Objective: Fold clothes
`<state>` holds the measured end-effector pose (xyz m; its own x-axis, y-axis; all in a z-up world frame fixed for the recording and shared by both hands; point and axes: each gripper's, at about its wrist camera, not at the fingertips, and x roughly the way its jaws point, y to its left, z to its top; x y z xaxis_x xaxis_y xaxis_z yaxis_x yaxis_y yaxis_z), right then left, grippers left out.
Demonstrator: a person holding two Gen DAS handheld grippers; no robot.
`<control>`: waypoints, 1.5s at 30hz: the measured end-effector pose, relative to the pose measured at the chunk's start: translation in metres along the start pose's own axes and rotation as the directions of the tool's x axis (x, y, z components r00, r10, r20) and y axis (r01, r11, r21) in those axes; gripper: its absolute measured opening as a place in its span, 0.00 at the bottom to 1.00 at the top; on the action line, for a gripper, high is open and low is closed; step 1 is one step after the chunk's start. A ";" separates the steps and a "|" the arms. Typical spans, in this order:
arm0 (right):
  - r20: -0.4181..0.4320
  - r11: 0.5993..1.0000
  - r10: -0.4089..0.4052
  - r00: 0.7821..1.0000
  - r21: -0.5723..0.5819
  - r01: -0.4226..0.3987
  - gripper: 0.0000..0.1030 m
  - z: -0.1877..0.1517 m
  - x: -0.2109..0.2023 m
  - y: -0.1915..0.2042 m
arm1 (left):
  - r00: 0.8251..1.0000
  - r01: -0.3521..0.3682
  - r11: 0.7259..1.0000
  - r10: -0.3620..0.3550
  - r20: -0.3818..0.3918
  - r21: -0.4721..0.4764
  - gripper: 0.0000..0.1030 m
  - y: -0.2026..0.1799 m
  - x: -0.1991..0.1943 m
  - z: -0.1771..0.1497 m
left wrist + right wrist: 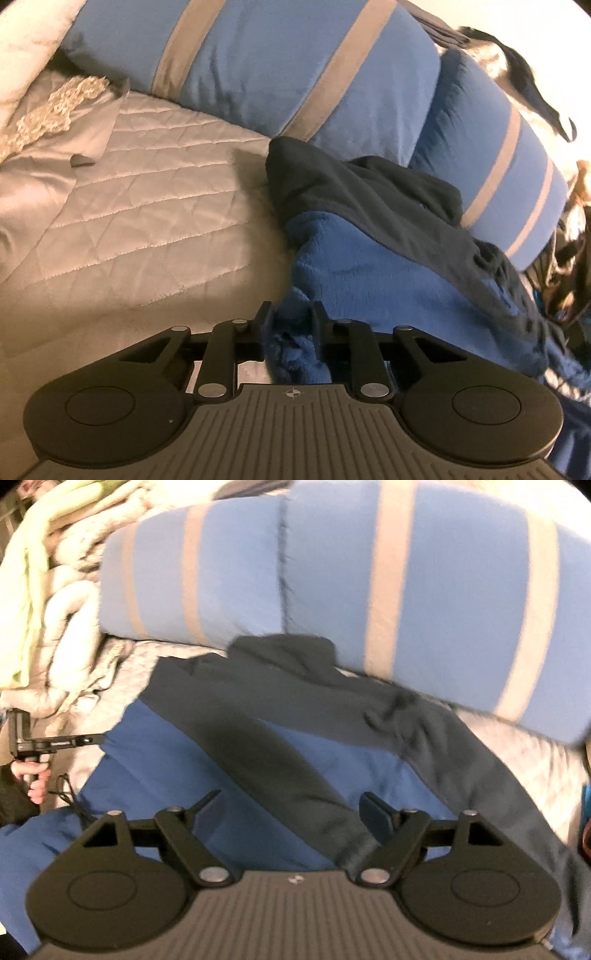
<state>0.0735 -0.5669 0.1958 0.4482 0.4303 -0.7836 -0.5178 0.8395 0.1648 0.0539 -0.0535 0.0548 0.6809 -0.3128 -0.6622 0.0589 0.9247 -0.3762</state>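
A fleece garment in bright blue (pixel 369 266) with dark navy panels (pixel 354 184) lies crumpled on a quilted bed cover. My left gripper (pixel 291 317) is shut on a bunched blue edge of the garment, which fills the gap between its fingers. In the right wrist view the same blue garment (pixel 155 753) spreads out flat, with a dark navy band (pixel 266 746) running diagonally across it. My right gripper (pixel 291 805) hovers open just above that band, holding nothing. The left gripper (pixel 55 742) appears at the far left of that view, held by a hand (pixel 35 779).
Two blue pillows with grey stripes (pixel 280 66) (pixel 424 583) lie behind the garment. The beige quilted cover (pixel 129 192) stretches left. Pale bunched bedding (pixel 48 590) is piled at the far left, and dark items (pixel 569 258) sit at the bed's right edge.
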 end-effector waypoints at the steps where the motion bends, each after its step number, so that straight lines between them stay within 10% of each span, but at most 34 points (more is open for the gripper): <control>1: 0.003 1.000 0.003 1.000 -0.015 -0.003 0.85 0.006 0.000 0.007 | 1.000 0.003 1.000 -0.003 0.004 0.002 0.21 0.000 0.000 0.000; 10: -0.028 0.983 0.032 0.999 -0.182 -0.037 0.85 0.040 0.020 0.076 | 0.997 0.048 0.998 -0.046 0.064 -0.033 0.37 0.015 -0.012 0.003; 22: -0.008 0.965 0.080 0.997 -0.251 -0.079 0.85 0.074 0.081 0.131 | 0.983 0.173 0.979 -0.165 0.079 -0.110 0.36 0.030 0.008 -0.003; 32: 0.008 0.956 0.108 0.994 -0.274 -0.102 0.85 0.097 0.120 0.161 | 0.955 0.296 0.912 -0.272 0.122 -0.284 0.27 0.050 0.026 -0.017; 45: 0.093 0.890 0.192 0.977 -0.435 -0.133 0.82 0.123 0.196 0.199 | 0.961 0.235 0.966 -0.215 0.173 -0.106 0.23 0.033 0.015 -0.029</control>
<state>0.1481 -0.2747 0.1487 0.4063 0.6123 -0.6782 -0.8381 0.5455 -0.0096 0.0451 -0.0342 0.0135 0.7679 -0.4618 -0.4440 0.1395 0.7970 -0.5876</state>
